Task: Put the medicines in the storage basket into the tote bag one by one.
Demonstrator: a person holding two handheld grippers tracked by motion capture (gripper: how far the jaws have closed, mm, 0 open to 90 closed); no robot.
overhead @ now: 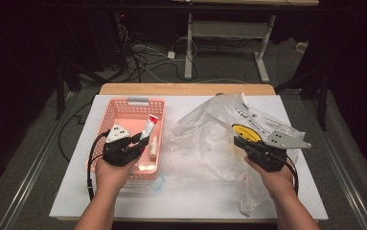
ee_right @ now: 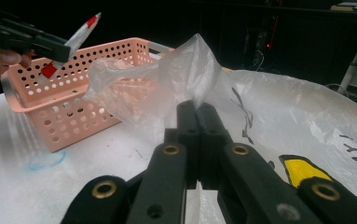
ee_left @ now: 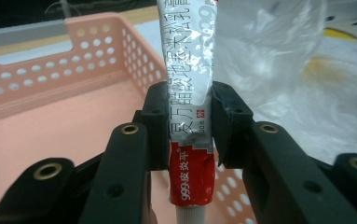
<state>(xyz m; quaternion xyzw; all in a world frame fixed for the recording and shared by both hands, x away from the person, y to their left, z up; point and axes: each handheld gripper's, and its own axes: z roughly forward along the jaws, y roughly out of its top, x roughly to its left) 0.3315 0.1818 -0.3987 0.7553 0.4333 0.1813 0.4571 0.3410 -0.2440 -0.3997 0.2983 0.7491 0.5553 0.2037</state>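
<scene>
Plastic bag sprawls across the bench's right half, our right gripper pinching its film with closed fingers. Left of it, over the pink basket's right rim, our left gripper clamps the ointment tube.

Light falls from above onto the white table, leaving the room around it dim to black; glare whitens the plastic bag, and close to each gripper camera the black jaws blur
</scene>
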